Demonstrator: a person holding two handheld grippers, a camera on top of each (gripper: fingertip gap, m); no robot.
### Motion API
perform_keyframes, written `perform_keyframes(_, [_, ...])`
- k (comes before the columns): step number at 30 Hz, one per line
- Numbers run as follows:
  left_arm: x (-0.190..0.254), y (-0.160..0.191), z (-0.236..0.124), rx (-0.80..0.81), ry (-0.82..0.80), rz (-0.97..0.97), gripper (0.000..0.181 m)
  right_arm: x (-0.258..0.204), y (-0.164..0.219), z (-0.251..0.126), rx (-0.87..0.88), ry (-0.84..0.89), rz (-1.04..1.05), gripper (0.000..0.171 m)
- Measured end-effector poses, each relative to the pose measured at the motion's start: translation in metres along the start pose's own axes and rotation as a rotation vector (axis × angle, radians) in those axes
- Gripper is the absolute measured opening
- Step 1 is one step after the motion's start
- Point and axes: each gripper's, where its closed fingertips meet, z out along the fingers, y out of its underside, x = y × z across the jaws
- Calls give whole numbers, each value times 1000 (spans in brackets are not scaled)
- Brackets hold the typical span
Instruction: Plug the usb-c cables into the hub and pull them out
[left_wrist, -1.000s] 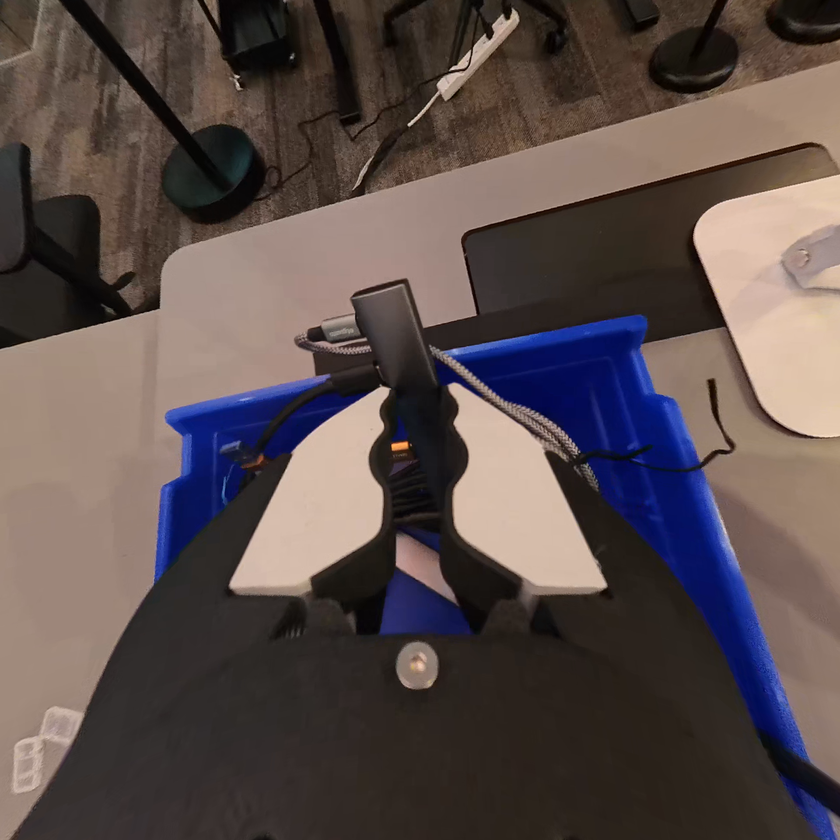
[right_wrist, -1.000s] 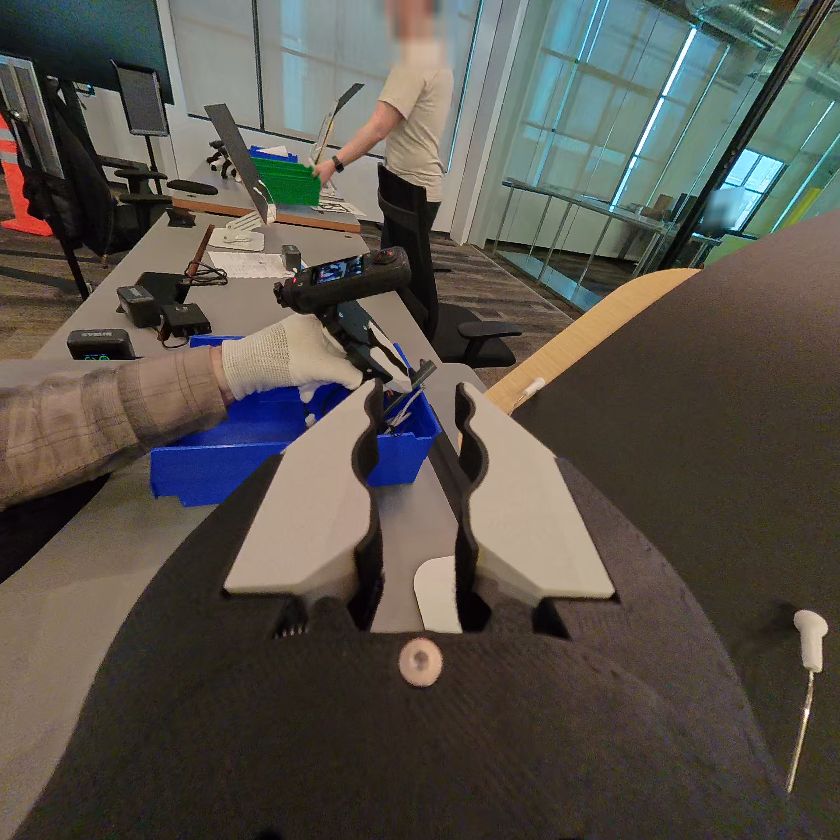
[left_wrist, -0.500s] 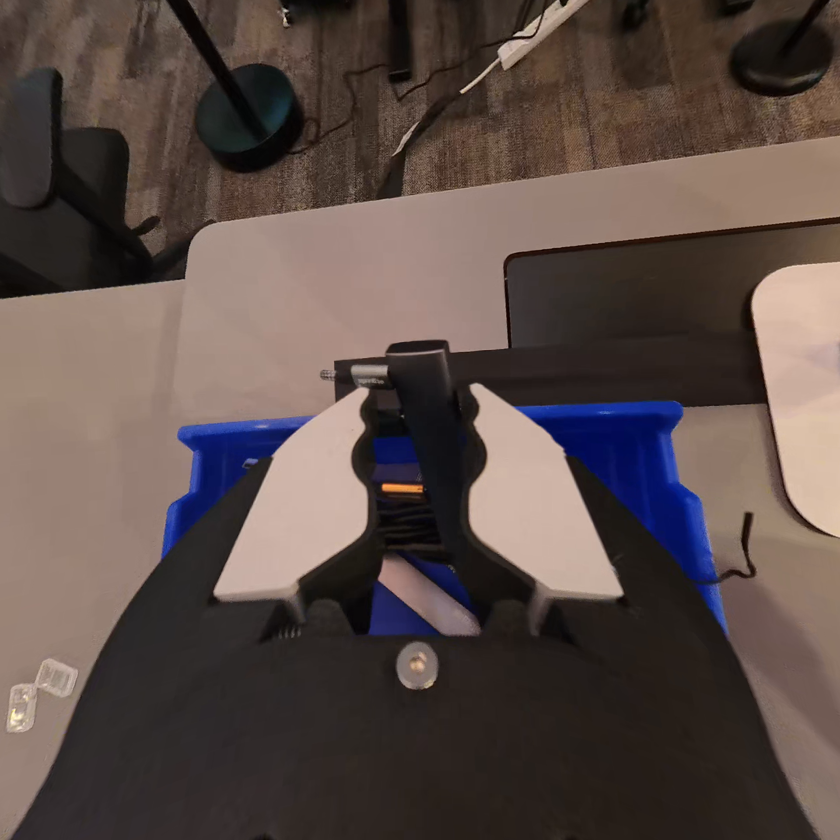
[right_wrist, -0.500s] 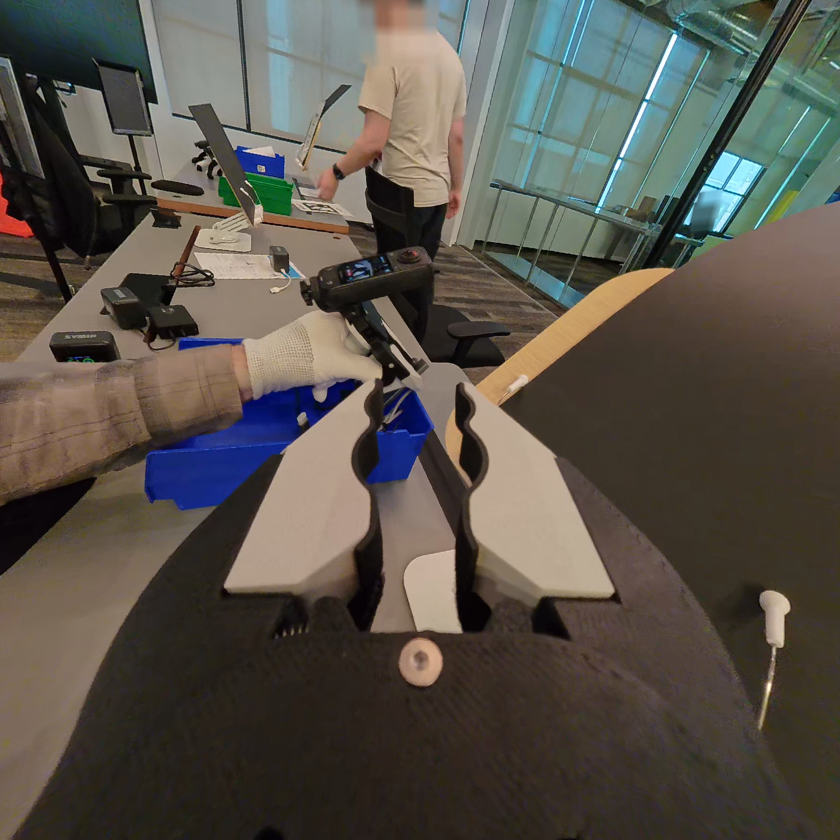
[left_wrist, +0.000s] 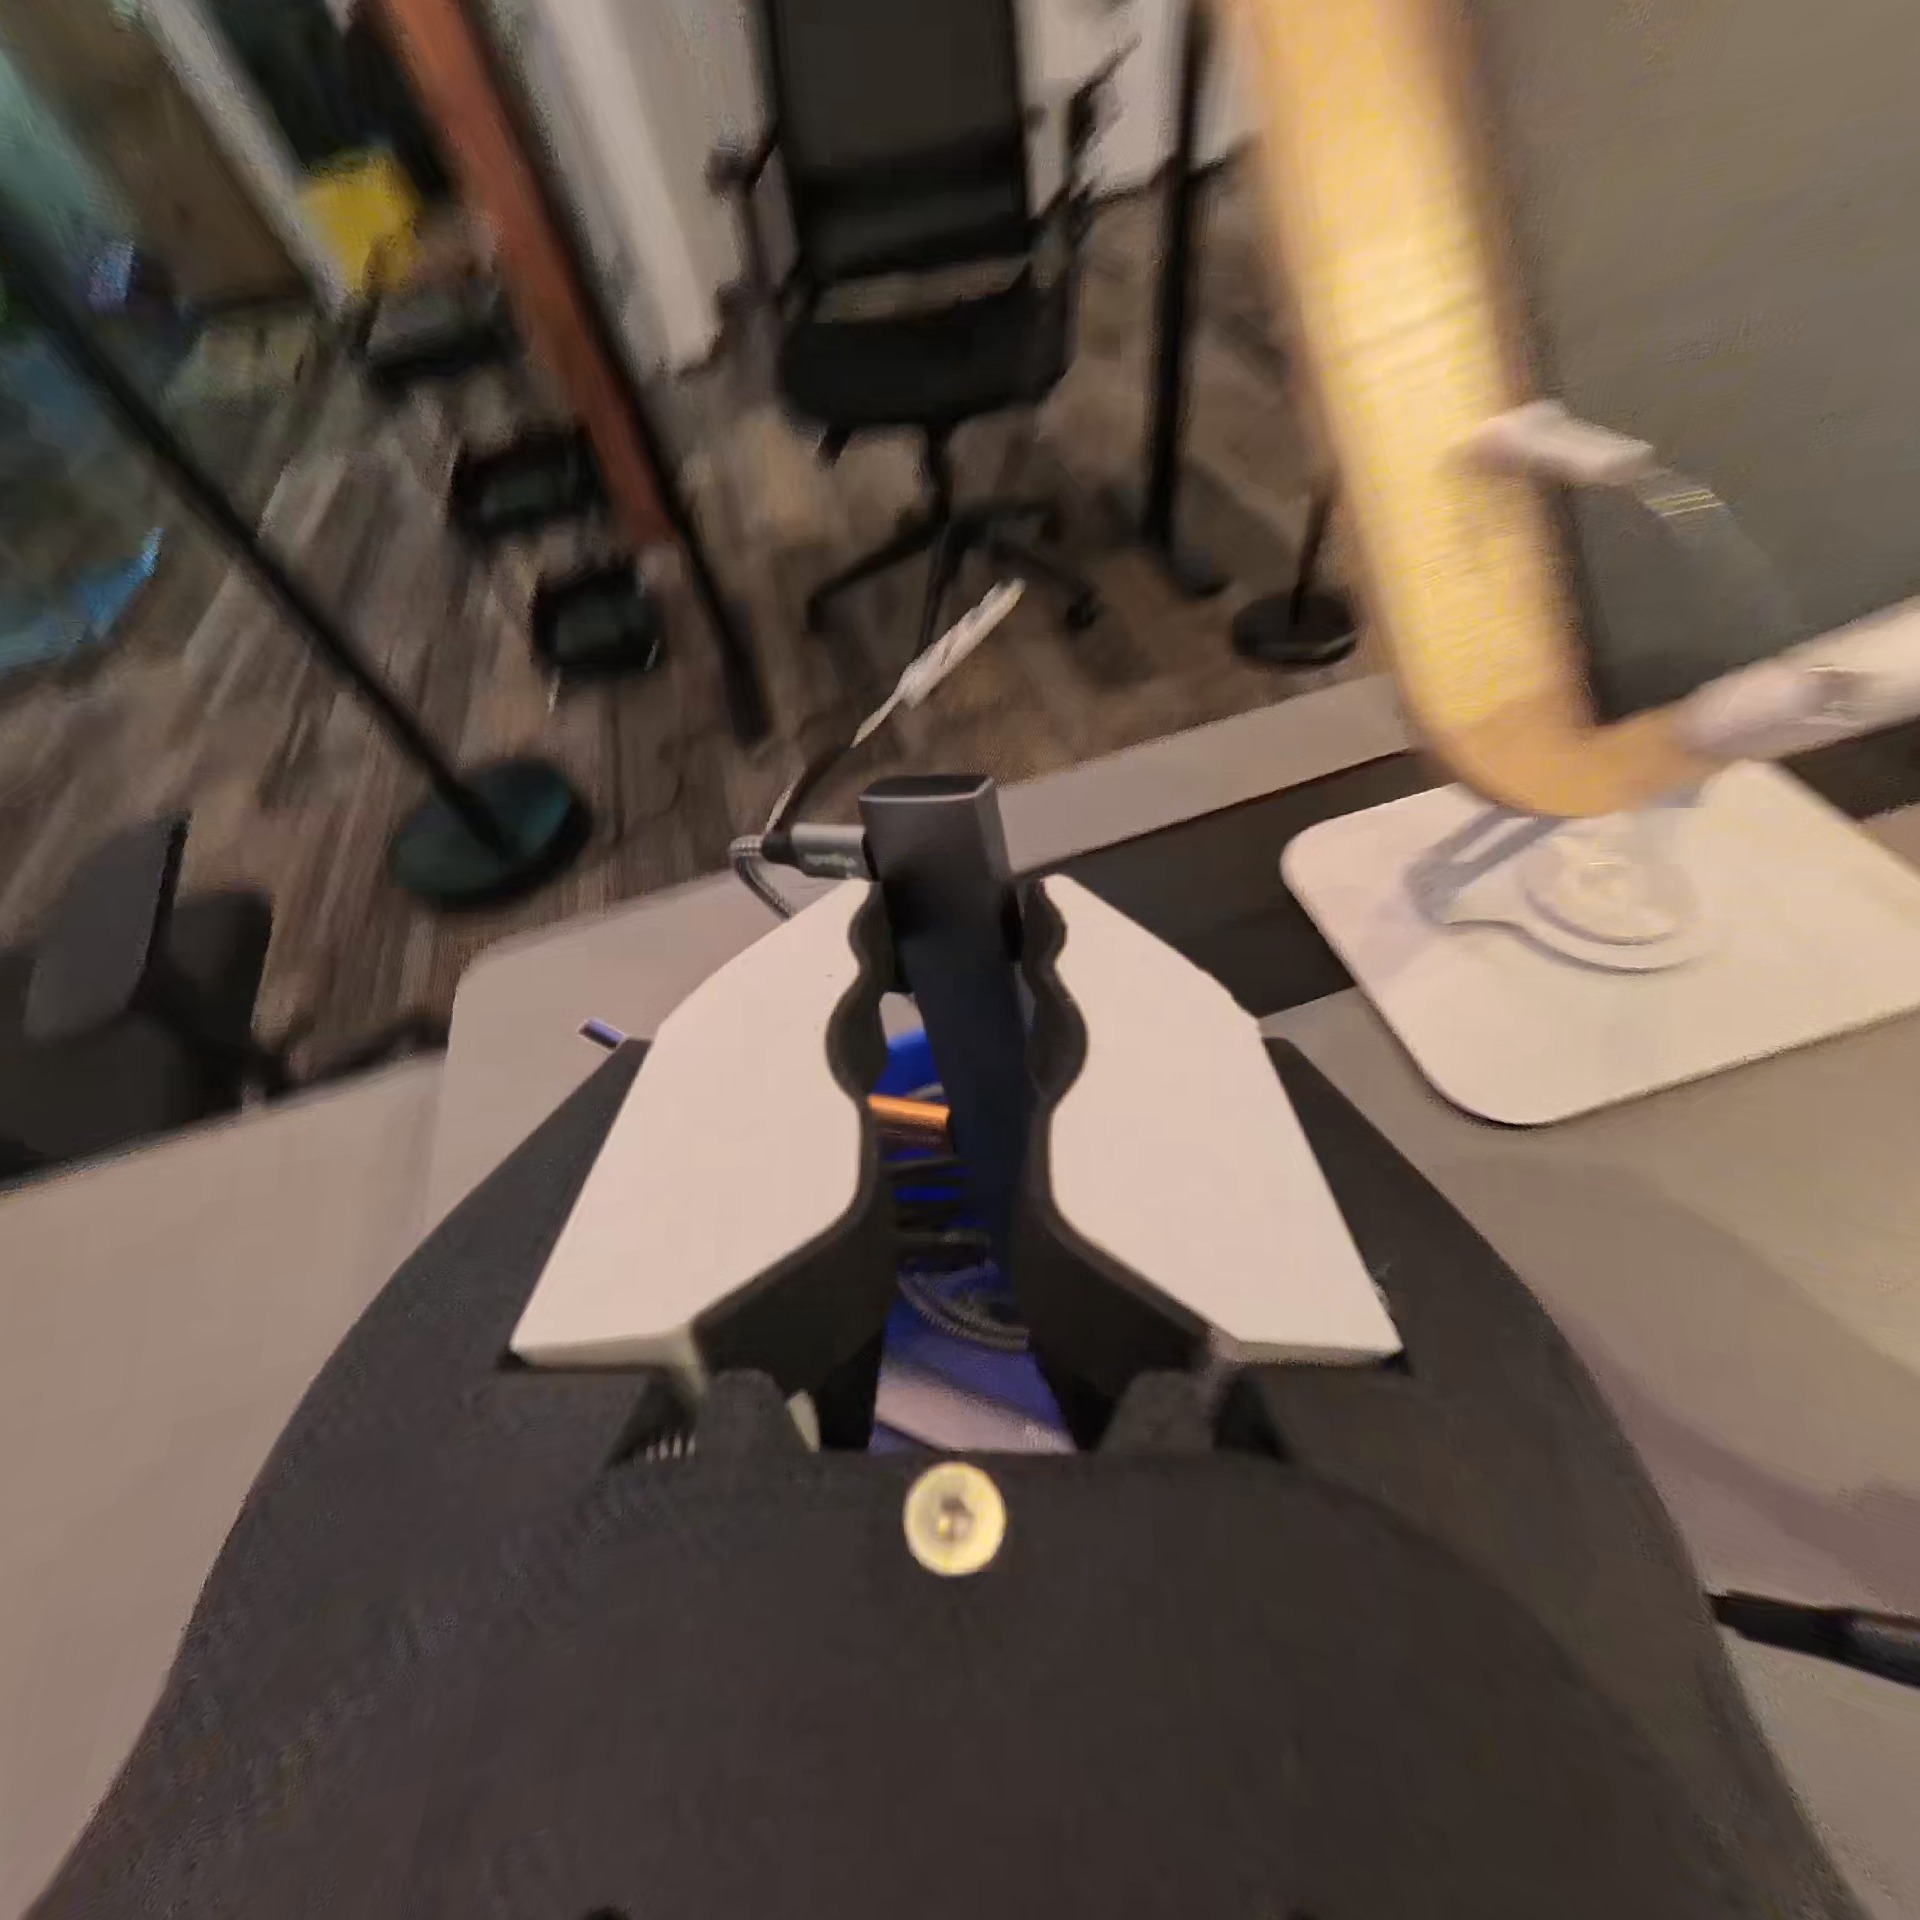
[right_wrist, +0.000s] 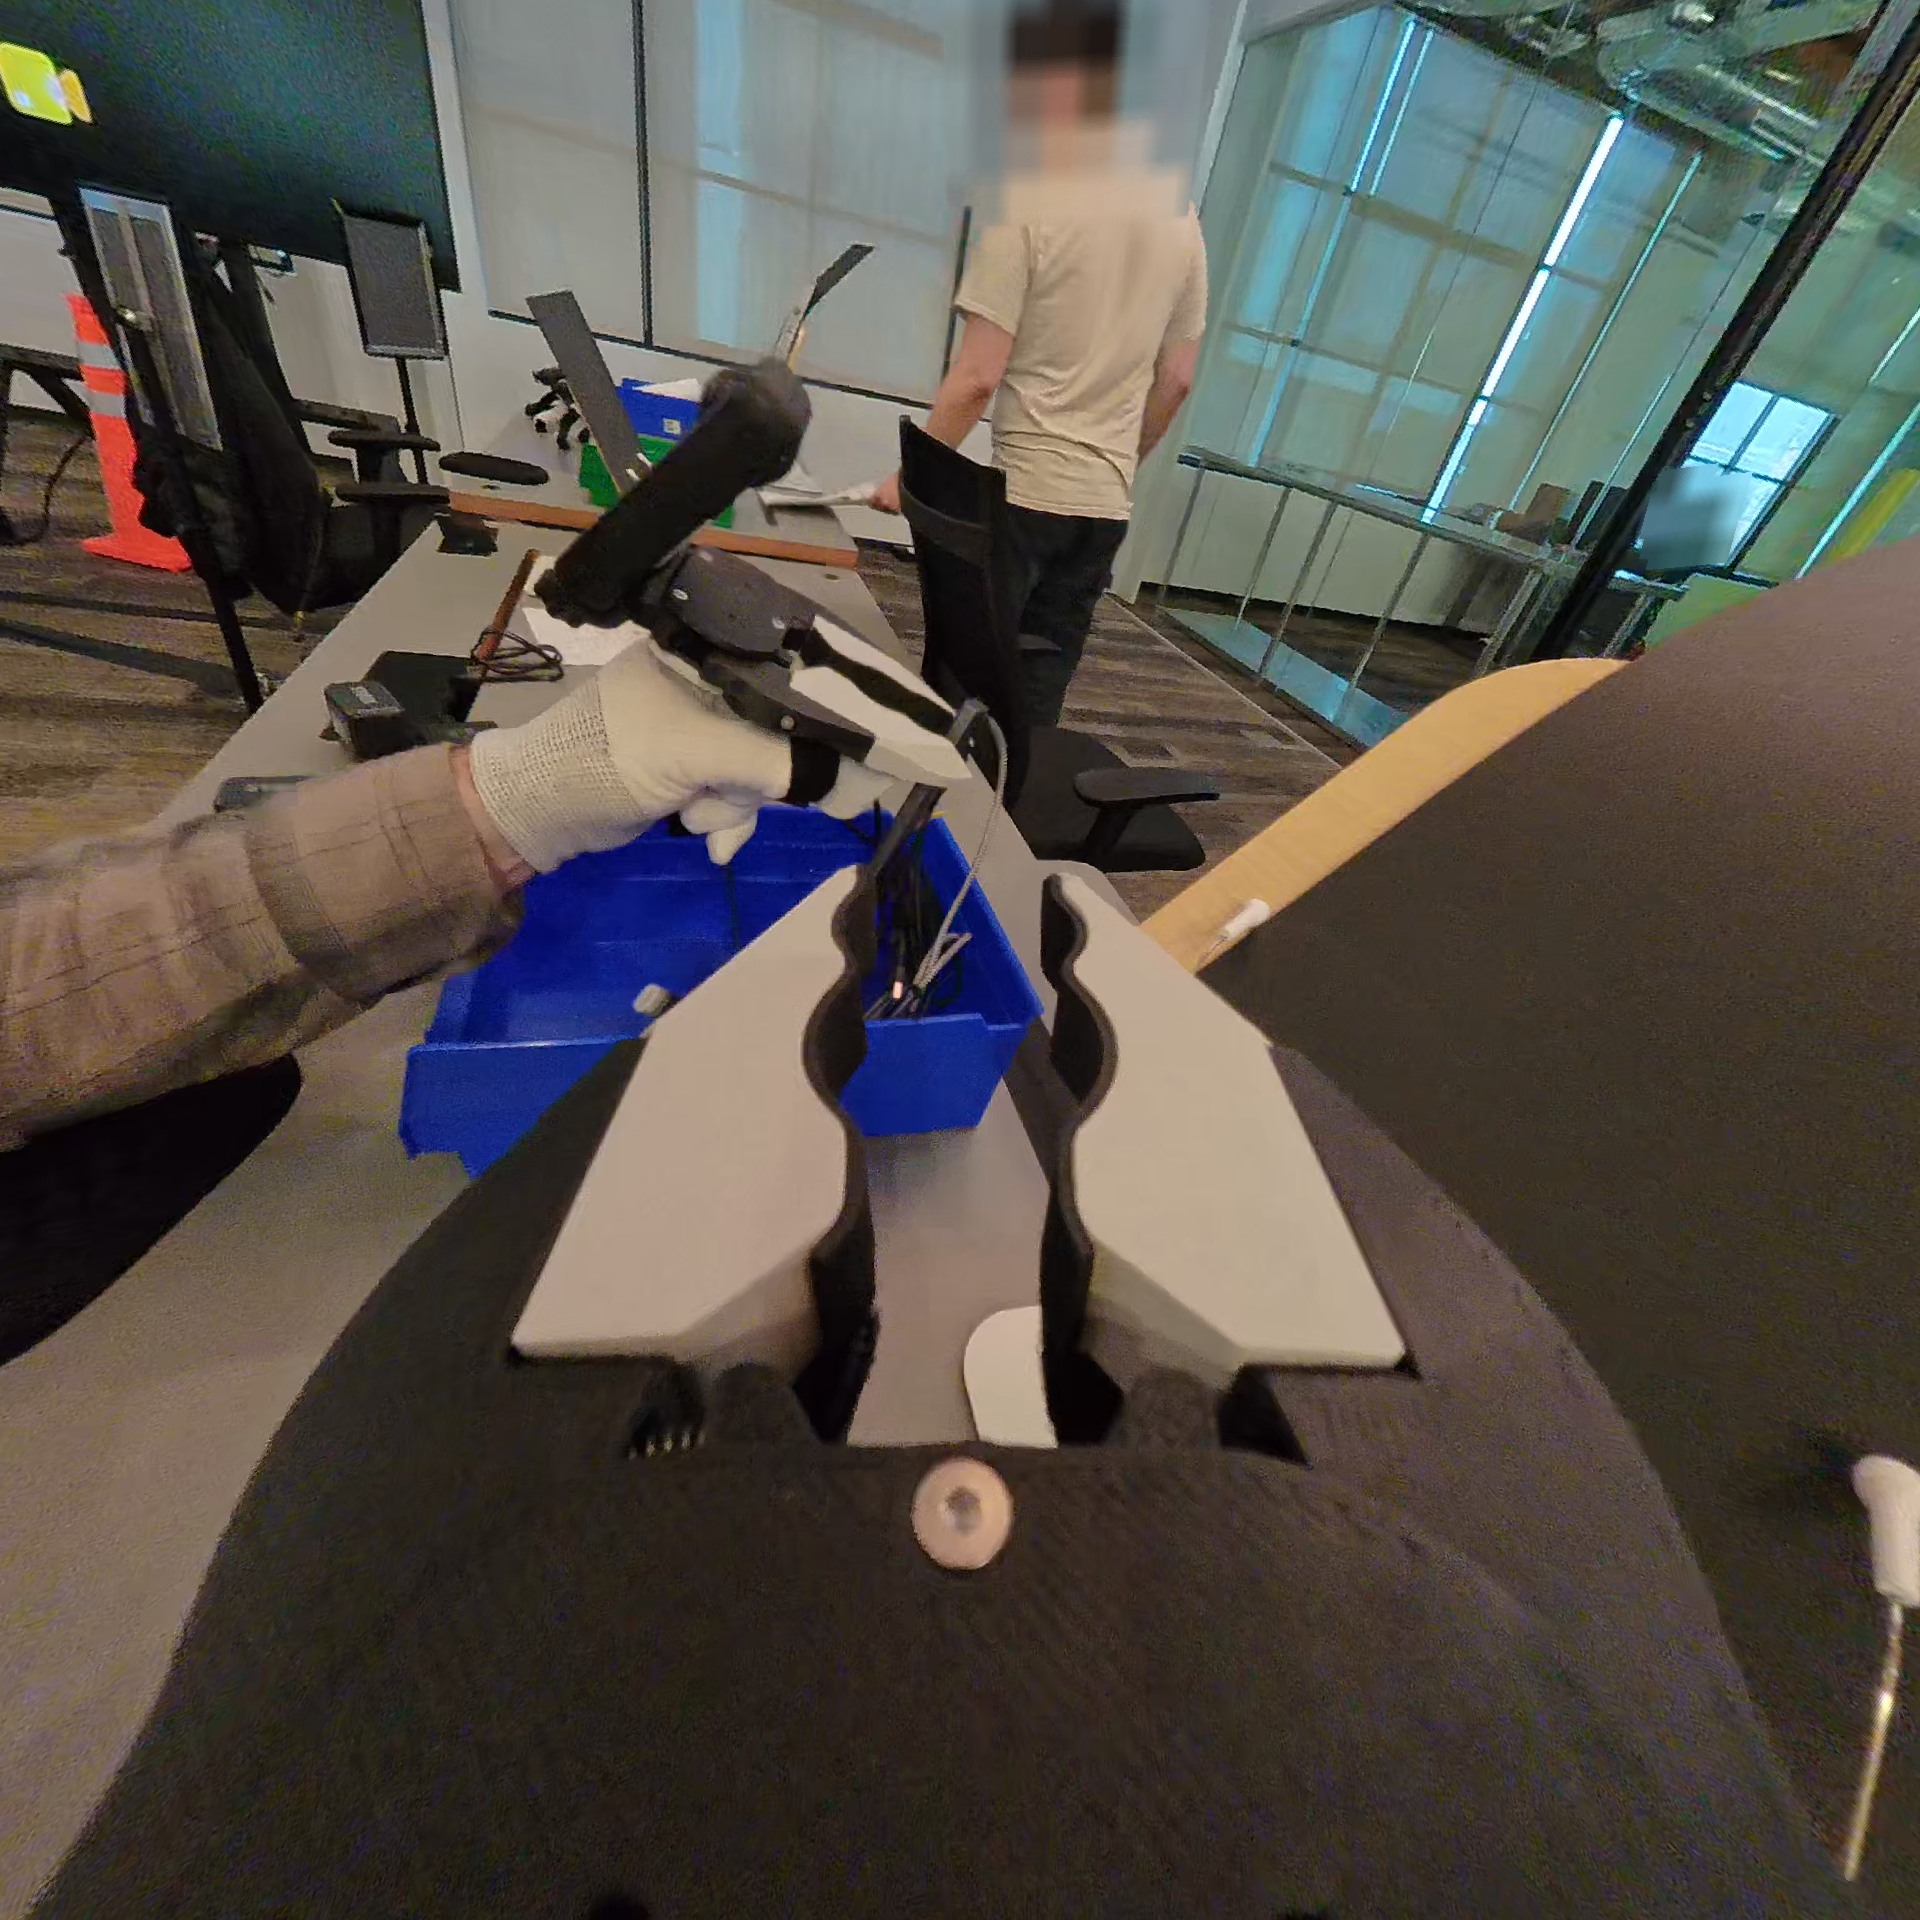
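Left gripper (left_wrist: 948, 935) clenched on the dark grey hub (left_wrist: 940, 894) — long axis runs forward and up along the fingers, far end projecting past the tips. A braided usb-c cable (left_wrist: 805, 857) sits plugged into the hub's left side (plug bears small writing, blurred). Blue bin (right_wrist: 727, 997) lies below the left gripper, mostly hidden in its own view; background smeared. Right gripper (right_wrist: 951, 914) released, fingers apart — nothing between them, bin ahead.

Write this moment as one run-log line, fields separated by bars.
left gripper: shut on hub, lifted over blue bin | braided cable: plugged into hub | right gripper: open, empty
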Motion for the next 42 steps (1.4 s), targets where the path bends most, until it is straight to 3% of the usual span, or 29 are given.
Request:
perform_keyframes(4, [27,-30,-36,142,112,157,25,-13,-2,7,26,-70,5,40])
perform_keyframes(8, [64,-45,-61,172,245,375,24,-26,4,17,-4,-101,-82,52])
perform_keyframes(17, [142,-48,-116,-17,685,851,25,-59,-1,38,1,-29,-520,50])
perform_keyframes(21, [160,-33,-133,-173,755,1048,25,-83,-13,37,7,1,-792,38])
perform_keyframes(28, [167,-14,-147,-389,854,1196,24,-108,-4,50,-111,-2,-1017,15])
perform_keyframes(37, [173,3,-172,-557,1019,1212,24,-138,0,44,-164,-146,-1048,7])
perform_keyframes(42, [167,-16,-161,-499,877,1183,23,-120,-5,48,-187,-51,-977,7])
